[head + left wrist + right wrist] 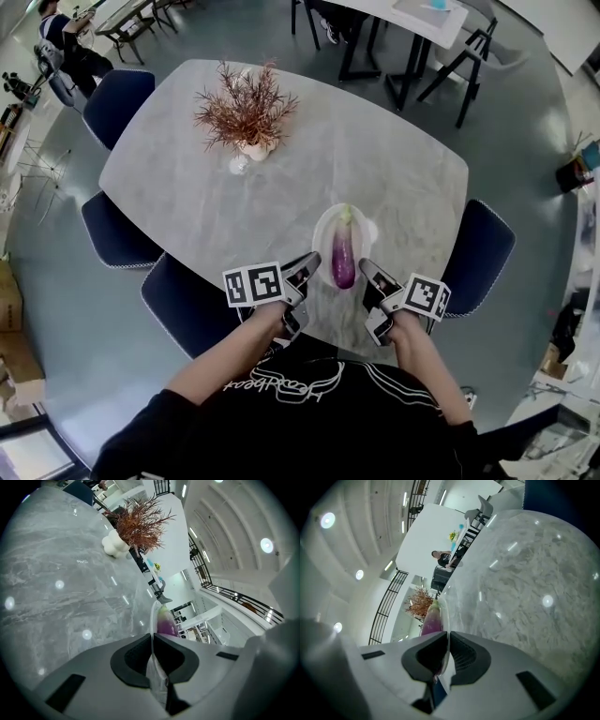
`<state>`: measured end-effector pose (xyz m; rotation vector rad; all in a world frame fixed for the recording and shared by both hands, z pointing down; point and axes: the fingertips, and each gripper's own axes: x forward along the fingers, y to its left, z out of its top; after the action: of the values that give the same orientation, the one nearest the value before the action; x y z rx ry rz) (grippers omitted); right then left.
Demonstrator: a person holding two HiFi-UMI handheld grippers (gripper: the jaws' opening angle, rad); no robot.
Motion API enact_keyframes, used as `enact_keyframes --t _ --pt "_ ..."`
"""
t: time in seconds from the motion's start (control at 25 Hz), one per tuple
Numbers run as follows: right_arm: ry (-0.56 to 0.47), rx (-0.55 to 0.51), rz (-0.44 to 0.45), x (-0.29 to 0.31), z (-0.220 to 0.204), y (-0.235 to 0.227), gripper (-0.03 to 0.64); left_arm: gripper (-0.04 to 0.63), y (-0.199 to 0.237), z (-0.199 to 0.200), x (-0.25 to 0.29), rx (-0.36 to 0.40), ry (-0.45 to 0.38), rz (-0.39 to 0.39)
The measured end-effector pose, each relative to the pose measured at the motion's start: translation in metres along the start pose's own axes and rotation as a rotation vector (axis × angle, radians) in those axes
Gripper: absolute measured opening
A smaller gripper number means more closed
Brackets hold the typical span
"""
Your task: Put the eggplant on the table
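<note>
A purple eggplant (344, 260) with a green stem lies lengthwise on a pale translucent plate (323, 228) over the near part of the marble table (375, 159). My left gripper (308, 269) is shut on the plate's left rim, and my right gripper (368, 274) is shut on its right rim. In the left gripper view the plate's thin rim (152, 616) runs between the shut pads, with the eggplant (165, 621) just beyond. In the right gripper view the rim (445, 616) is pinched the same way, beside the eggplant (431, 618). Whether the plate touches the table cannot be told.
A dried reddish plant in a white vase (246, 117) stands at the table's far side, with a small clear item (239, 165) beside it. Dark blue chairs (116, 101) (113, 231) (187, 302) (484, 251) ring the table. More tables and a person sit in the background.
</note>
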<state>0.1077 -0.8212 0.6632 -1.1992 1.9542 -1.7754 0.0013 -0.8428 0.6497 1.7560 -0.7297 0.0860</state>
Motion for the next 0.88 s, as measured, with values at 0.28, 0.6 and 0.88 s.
enact_keyframes --t 0.28,0.6,0.88 --pt "0.023 0.042 -0.057 0.018 -0.002 -0.020 0.020 0.023 0.025 0.002 0.014 -0.009 0.021 0.044" --pt "0.065 0.049 -0.138 0.029 -0.006 -0.037 0.020 0.025 0.043 0.001 0.024 -0.025 0.045 0.086" --pt "0.071 0.064 -0.181 0.034 -0.007 -0.044 0.020 0.025 0.054 -0.001 0.028 -0.042 0.060 0.136"
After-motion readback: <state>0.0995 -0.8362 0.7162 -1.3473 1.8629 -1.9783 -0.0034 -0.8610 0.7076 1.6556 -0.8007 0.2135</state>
